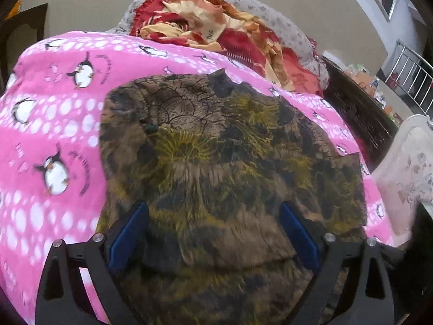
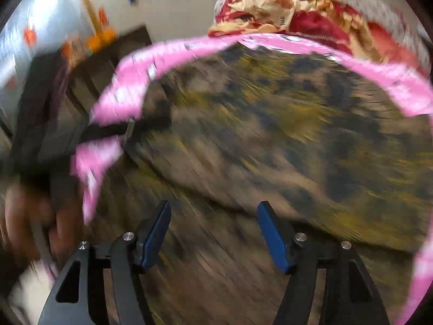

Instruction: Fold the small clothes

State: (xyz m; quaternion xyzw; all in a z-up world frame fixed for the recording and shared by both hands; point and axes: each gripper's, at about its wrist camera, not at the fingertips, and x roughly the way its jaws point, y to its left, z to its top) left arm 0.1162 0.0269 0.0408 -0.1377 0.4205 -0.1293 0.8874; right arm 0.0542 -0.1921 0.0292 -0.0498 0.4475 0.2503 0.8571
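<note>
Brown floral garment [image 1: 216, 168] flat on pink blanket [image 1: 54, 124]

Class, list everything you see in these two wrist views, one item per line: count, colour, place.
Brown garment: one, brown with yellow flowers, spread on the pink blanket.
Pink blanket: one, pink with penguins, under the garment.
Clothes pile: one, red and orange, behind the garment.
Grey cover: one, grey patterned, beneath the pile.
White container: one, translucent, right edge.
Railing: one, metal, far right.
Left claw: open, over the garment.
Right claw: open, over the garment, blurred.
</note>
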